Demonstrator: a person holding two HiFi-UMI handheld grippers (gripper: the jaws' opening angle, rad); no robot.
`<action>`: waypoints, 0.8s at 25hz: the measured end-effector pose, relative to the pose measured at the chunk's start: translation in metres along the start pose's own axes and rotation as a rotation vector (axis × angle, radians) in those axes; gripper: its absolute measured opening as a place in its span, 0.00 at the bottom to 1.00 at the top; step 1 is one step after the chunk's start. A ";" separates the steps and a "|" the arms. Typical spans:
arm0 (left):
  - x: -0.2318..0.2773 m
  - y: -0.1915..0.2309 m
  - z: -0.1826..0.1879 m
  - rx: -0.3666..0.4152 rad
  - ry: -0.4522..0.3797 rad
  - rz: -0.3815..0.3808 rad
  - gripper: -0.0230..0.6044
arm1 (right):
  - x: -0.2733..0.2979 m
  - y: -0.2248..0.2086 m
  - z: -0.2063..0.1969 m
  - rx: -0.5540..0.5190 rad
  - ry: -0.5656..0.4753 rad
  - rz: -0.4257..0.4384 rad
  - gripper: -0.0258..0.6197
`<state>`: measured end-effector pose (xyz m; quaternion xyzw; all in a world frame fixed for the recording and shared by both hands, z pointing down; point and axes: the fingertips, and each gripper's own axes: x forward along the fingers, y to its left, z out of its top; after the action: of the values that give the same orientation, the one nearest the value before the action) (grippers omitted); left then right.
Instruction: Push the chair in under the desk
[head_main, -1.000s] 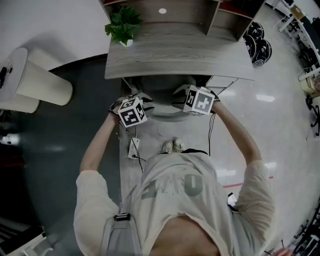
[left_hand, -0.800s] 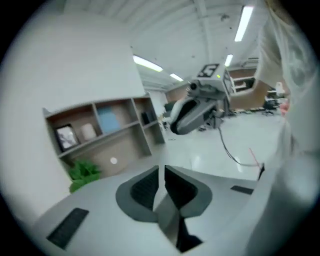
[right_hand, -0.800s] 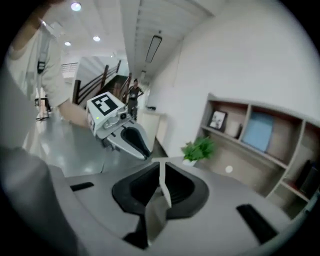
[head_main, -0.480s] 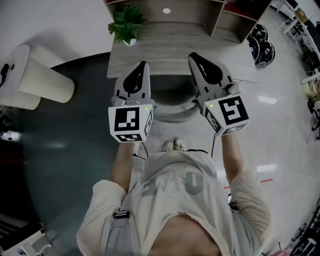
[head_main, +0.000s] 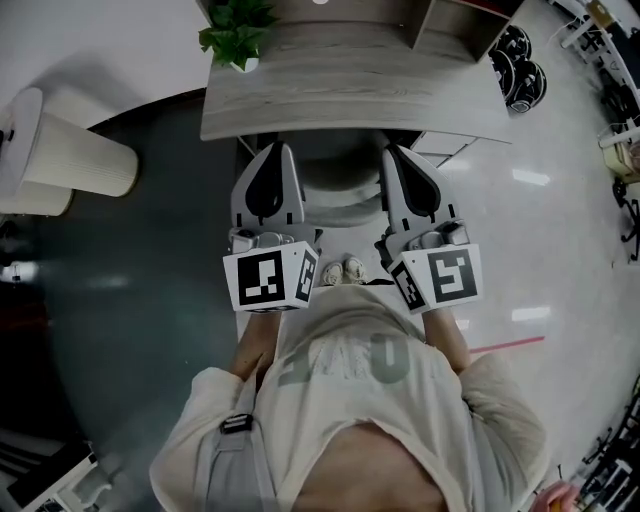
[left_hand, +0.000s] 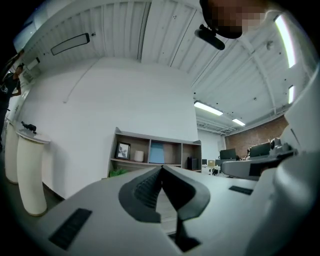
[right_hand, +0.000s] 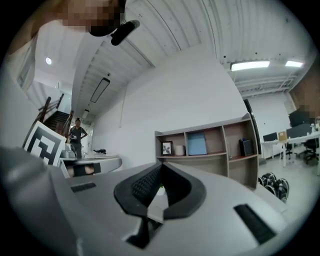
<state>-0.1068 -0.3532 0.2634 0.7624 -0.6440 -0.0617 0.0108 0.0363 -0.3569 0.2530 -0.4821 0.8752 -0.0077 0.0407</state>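
Observation:
The grey chair (head_main: 338, 200) stands tucked in below the front edge of the wooden desk (head_main: 350, 110); only its curved back shows between my two grippers. My left gripper (head_main: 278, 150) is held up high and level, pointing toward the desk, apart from the chair, with its jaws shut on nothing (left_hand: 161, 168). My right gripper (head_main: 392, 150) hangs beside it in the same pose, its jaws just closed and empty (right_hand: 160, 165). Neither gripper touches the chair or the desk.
A potted plant (head_main: 235, 35) sits on the desk's left end, with a shelf unit (left_hand: 155, 152) behind it. Tall white cylinders (head_main: 70, 155) stand on the floor at left, black round objects (head_main: 520, 70) at far right. The person's shoes (head_main: 345, 270) are just behind the chair.
Both grippers lifted off the chair back, turned from pointing down to level, and their jaws shut. Since half a second ago they have drawn back toward the person.

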 end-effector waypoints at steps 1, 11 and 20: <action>-0.001 -0.002 0.002 0.007 -0.005 -0.001 0.06 | -0.001 0.000 0.000 -0.007 0.003 -0.005 0.07; -0.003 -0.006 0.004 0.017 0.001 -0.014 0.06 | -0.008 -0.007 -0.006 -0.020 0.022 -0.023 0.06; -0.003 -0.004 -0.004 0.018 0.029 -0.016 0.06 | -0.011 -0.011 -0.017 -0.012 0.049 -0.031 0.06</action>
<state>-0.1028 -0.3498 0.2671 0.7684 -0.6383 -0.0447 0.0128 0.0496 -0.3540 0.2709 -0.4955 0.8683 -0.0150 0.0163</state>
